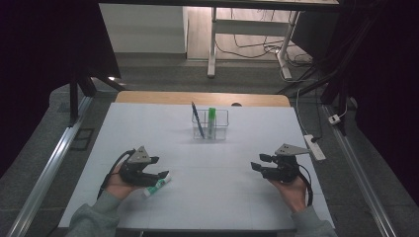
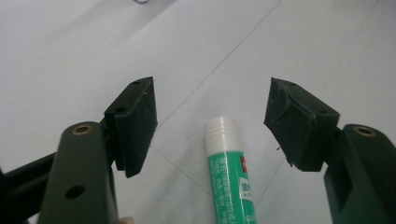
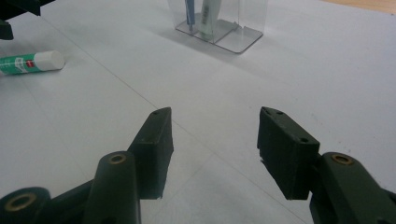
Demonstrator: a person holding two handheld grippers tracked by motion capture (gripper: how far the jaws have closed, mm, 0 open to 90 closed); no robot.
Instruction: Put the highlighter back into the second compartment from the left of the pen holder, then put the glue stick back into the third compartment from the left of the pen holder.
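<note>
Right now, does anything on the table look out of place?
Yes: one green-and-white glue stick lies flat on the white table between the open left claw jaws, while another stands upright in the clear holder.

Open white counter between both hands; only obstacles: clear plastic divided holder standing mid-counter toward the far edge, green-and-white glue stick lying near left.

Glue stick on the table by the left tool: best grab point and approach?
Grip the glue stick across its green round body, below the white cap, coming down from above. It lies flat on the table, already between the left tool's open jaws, so they just need lowering and closing.
</note>
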